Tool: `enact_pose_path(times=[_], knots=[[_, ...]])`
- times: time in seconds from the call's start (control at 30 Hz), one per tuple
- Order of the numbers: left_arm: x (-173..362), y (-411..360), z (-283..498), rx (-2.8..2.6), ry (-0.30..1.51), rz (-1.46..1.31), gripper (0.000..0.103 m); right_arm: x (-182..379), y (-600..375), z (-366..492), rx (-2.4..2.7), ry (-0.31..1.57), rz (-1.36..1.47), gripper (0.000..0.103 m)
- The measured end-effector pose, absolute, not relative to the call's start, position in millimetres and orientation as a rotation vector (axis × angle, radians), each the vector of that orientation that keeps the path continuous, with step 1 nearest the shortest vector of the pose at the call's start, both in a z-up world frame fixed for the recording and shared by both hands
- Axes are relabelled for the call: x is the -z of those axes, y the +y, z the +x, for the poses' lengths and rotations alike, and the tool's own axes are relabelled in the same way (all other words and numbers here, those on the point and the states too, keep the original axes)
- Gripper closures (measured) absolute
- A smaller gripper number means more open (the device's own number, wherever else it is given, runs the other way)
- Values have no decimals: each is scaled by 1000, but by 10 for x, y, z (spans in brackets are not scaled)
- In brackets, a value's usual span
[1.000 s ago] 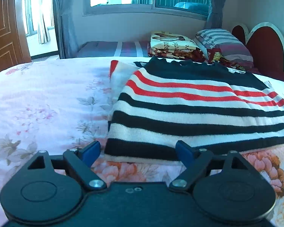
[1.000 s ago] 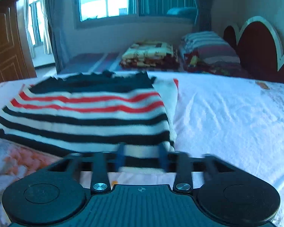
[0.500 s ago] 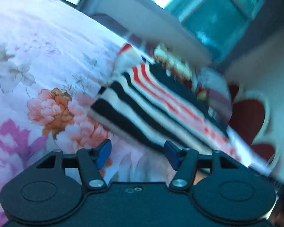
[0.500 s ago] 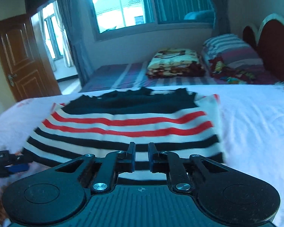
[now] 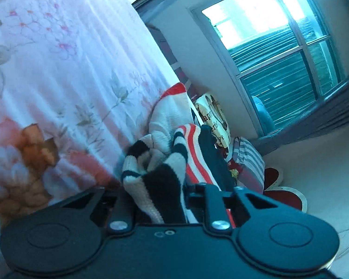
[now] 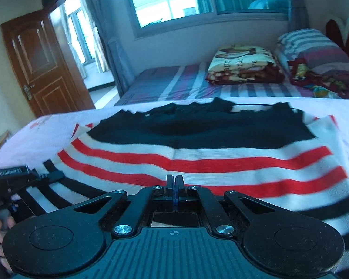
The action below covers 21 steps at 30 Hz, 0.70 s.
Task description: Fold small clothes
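Note:
A striped sweater, white with red and black bands and a black top part, lies folded on the bed. My left gripper is shut on the sweater's left hem edge, which bunches up between its fingers; it is tilted and also shows at the left of the right wrist view. My right gripper is shut, fingertips pressed together just over the sweater's near part; nothing shows between them.
The bed has a pink floral sheet. Beyond it stands a second bed with a folded blanket and striped pillow. A wooden door is at the left, a window behind, a red headboard at right.
My left gripper went from open before the hem to shut on the sweater's edge and rolled over sideways. My right gripper closed fully and moved forward over the sweater.

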State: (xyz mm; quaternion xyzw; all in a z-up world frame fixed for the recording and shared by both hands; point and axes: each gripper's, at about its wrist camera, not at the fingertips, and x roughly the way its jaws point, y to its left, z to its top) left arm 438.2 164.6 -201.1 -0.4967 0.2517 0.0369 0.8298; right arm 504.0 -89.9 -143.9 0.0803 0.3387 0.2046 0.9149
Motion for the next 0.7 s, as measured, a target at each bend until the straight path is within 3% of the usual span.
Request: enact_pose_path(times=[0.1, 0.27, 0.43, 0.7], knots=[[1720, 1627, 4243, 40, 400, -1043, 88, 1569, -755, 5043, -433, 726, 69, 103], [1998, 1705, 4392, -47, 561, -1014, 88, 1631, -742, 5031, -431, 707, 42, 103], [1998, 1702, 4376, -18, 537, -1045, 88, 1655, -791, 5041, -437, 708, 72, 103], [953, 944, 4575, 185, 466, -763, 88, 1514, -1211, 5004, -393, 679, 311, 103]])
